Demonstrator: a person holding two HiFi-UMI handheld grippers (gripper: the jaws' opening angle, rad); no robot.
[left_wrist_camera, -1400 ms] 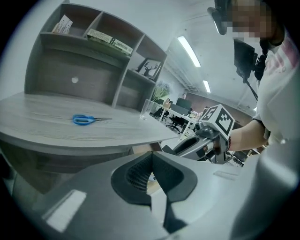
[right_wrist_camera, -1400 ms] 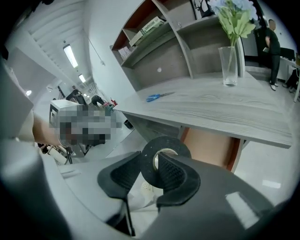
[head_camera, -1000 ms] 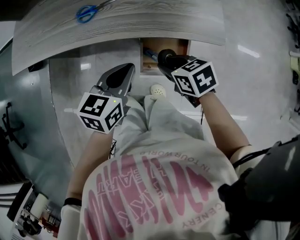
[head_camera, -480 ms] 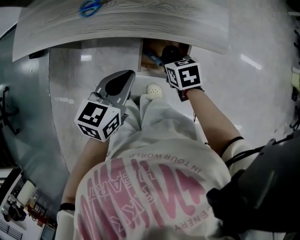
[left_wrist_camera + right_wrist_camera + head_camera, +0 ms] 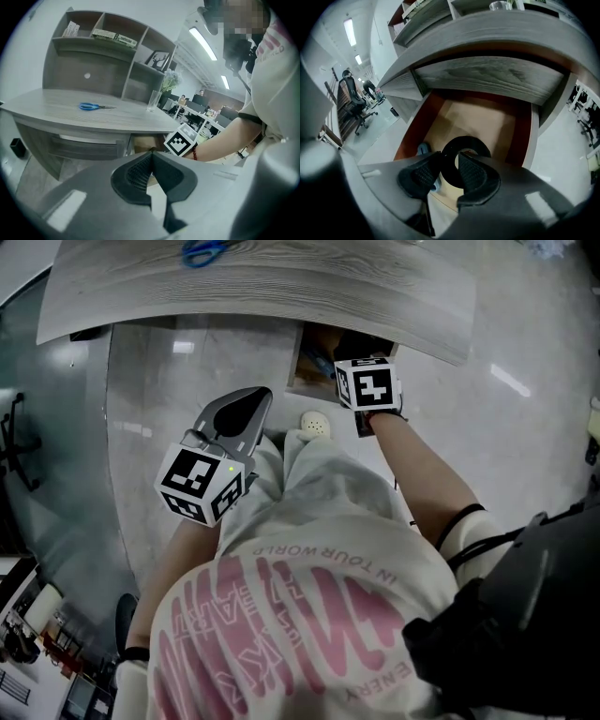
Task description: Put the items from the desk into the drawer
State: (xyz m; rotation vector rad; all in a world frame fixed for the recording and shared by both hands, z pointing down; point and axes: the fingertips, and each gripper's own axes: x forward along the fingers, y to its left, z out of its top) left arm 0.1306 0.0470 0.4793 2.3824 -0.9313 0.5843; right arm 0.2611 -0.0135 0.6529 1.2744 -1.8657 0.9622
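Black and ring-shaped, a tape roll is held in the right gripper, whose jaws stand partway apart and are clamped on the near wall of the ring: one pad is pressed on the outside and the other is set inside the hole. The roll is held above the pale wooden floor of the open drawer, between its reddish-brown side walls and below the grey desk; whether it touches the floor cannot be told. A blue object lies in the drawer's left front corner, just beside the roll, but it is half covered by the left-hand jaw and cannot be identified. In the head view only a sliver of the drawer is seen under the desk edge, and the roll and the right jaws are hidden beneath the marker cube. The left gripper is closed with its pads together and nothing between them, held well short of the desk. Blue-handled scissors lie on the desktop.
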